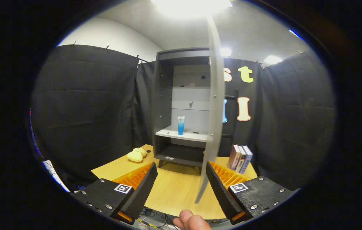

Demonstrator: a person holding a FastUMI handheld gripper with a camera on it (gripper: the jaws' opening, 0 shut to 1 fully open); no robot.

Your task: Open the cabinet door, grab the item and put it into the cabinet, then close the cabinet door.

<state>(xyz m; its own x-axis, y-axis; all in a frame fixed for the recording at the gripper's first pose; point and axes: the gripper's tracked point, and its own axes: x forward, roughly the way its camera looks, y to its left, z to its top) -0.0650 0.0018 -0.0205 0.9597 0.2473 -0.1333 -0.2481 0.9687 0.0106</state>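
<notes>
A grey cabinet (171, 105) stands at the back of a wooden table (174, 188), well beyond my fingers. Its door (215, 111) is swung wide open toward me, edge-on, with its lower corner just inside the right finger. On the cabinet's white shelf (187, 134) stands a blue-and-clear tube (181, 125), upright. My gripper (181, 183) is open above the near part of the table, with nothing between its fingers.
A yellow plush toy (137, 155) lies on the table left of the cabinet. Three books (241, 158) stand upright to the right of the door. A person's fingertip (191, 220) shows below the fingers, near cables at the table's front edge.
</notes>
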